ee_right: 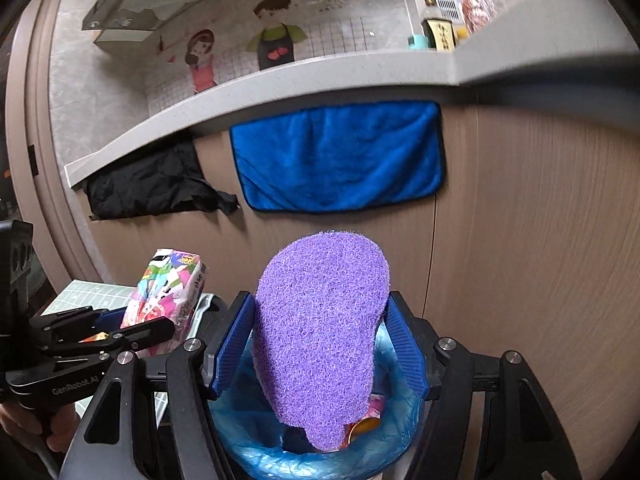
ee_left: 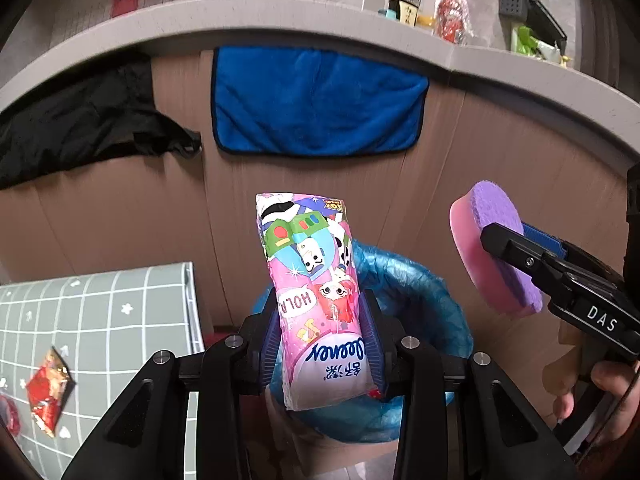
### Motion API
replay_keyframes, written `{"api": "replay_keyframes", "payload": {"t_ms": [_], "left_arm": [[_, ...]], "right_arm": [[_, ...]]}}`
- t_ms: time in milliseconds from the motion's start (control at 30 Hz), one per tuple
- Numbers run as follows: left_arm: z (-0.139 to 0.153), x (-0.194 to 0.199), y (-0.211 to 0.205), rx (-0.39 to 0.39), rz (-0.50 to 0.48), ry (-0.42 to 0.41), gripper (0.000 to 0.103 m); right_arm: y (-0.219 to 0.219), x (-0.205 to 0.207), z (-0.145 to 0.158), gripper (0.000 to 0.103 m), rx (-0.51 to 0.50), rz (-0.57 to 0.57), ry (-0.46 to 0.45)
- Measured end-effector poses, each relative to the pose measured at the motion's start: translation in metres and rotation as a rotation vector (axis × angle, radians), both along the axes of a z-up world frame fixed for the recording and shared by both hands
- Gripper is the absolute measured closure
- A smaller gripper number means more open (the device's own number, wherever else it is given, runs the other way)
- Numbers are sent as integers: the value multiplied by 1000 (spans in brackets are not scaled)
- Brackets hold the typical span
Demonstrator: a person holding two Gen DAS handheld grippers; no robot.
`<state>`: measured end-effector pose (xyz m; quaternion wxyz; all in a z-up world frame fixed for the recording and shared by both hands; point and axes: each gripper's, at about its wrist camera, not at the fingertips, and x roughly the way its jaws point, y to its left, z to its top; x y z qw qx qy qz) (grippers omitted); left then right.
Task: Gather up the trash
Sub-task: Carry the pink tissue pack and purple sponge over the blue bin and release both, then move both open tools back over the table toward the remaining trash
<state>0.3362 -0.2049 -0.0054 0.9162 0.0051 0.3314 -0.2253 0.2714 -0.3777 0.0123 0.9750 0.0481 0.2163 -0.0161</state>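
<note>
Two loads over the blue-lined round bin [ee_right: 384, 432]: left tongs [ee_left: 326, 344] clamped on the colourful plastic tissue pack [ee_left: 316, 296], right tongs [ee_right: 320, 352] clamped on the oval purple-and-pink sponge [ee_right: 324, 336]; I'd centre each, then release.

Right gripper [ee_right: 320, 344] clamps purple sponge [ee_right: 320, 336] above blue-lined trash bin [ee_right: 396, 412] (wrappers inside); left gripper [ee_right: 160, 326] grips tissue pack [ee_right: 168, 288] alongside.
</note>
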Motion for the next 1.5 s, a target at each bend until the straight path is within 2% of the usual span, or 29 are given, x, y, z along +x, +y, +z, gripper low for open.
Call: {"api": "replay_keyframes", "payload": {"t_ms": [733,833,967,1067,1200,1333,1500], "left_arm": [[-45,44,-16,-9,-3,128,65],[-47,48,-15,-25,1,139,64],[-48,55,-10,-103,-23,189,61],[-45,58,-6,-154,-34,203,55],[-33,60,1,-200,-28,197,47],[-20,55,11,-180,-24,186,47],[-1,31,44,-99,43,112,47]], "right_arm": [[-21,38,-53,40,61,-11,121],[-22,43,-57,40,64,-5,132],[-23,48,-63,38,80,8,147],[-23,49,-65,37,91,7,148],[-24,43,-60,26,101,8,115],[-18,35,-50,26,84,14,101],[0,25,-39,26,58,55,95]]}}
